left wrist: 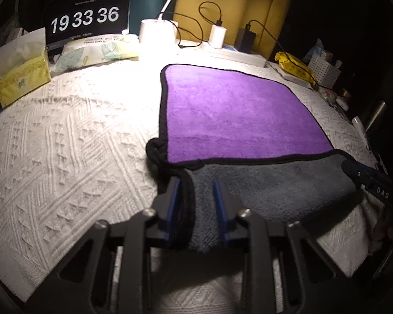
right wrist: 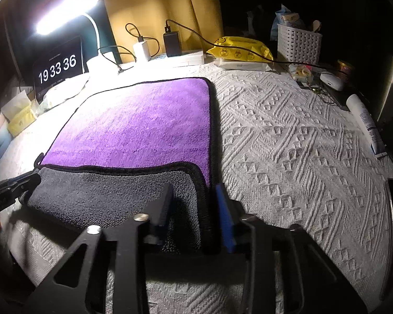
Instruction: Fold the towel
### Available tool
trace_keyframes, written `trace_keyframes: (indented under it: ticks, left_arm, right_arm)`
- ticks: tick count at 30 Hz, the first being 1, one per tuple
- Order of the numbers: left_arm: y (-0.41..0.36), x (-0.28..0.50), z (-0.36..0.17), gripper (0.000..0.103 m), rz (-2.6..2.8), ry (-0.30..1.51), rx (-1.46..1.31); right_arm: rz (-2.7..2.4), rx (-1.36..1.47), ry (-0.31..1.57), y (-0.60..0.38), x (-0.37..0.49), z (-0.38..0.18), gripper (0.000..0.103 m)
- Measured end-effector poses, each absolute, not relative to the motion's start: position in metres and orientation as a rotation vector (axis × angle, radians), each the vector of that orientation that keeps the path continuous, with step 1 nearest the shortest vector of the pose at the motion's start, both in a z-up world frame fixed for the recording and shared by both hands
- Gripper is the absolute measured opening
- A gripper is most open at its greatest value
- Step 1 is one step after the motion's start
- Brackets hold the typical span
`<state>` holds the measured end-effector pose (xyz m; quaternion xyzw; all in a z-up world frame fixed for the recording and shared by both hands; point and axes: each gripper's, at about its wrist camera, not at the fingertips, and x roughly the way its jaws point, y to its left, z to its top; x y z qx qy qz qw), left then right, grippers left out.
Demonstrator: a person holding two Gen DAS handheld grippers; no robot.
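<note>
- Two grippers work the near edge of the towel [left wrist: 238,110]: the left gripper [left wrist: 196,183] straddles the near-left corner, the right gripper [right wrist: 194,191] the near-right one, each with thick gray cloth filling the gap between its fingers, so both seem to hold it.
- Whether the pinch is firm I cannot tell; before carrying on, I would check that both layers at each black hem sit deep between the pads.
- Near strip is turned over, gray side up, onto the purple face, so the fold looks just begun.
- Carry both corners forward together and level, keeping the edge taut, or the flap will skew.
- Left hem bunches into a black knot [left wrist: 156,149] just beyond the left fingers; it may drag, so lift clear of it.
- Aim for the far hem [right wrist: 154,81], matching corners.
- Bedspread [left wrist: 65,144] is ribbed and may grip the cloth.
- Beyond stand a clock [left wrist: 87,17] and a lamp [right wrist: 65,13], well apart.
</note>
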<state>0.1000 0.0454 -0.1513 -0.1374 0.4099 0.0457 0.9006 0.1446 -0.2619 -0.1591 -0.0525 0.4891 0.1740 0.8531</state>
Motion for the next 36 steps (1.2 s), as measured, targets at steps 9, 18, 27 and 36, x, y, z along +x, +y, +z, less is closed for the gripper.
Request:
trace_keyframes:
  ticks: [9, 18, 27, 36]
  left_arm:
    - [0.046, 0.097, -0.135, 0.009, 0.057, 0.794, -0.284]
    - [0.050, 0.101, -0.115, 0.009, 0.039, 0.737, -0.280]
    - [0.057, 0.114, -0.103, 0.009, 0.025, 0.698, -0.268]
    - [0.070, 0.134, -0.091, 0.009, 0.036, 0.647, -0.248]
  right_arm:
    - [0.364, -0.168, 0.957, -0.256, 0.137, -0.143, 0.006]
    - [0.366, -0.206, 0.871, -0.243, 0.140, -0.117, 0.006]
    - [0.363, -0.194, 0.829, -0.235, 0.154, -0.105, 0.006]
    - [0.362, -0.190, 0.796, -0.226, 0.175, -0.100, 0.006]
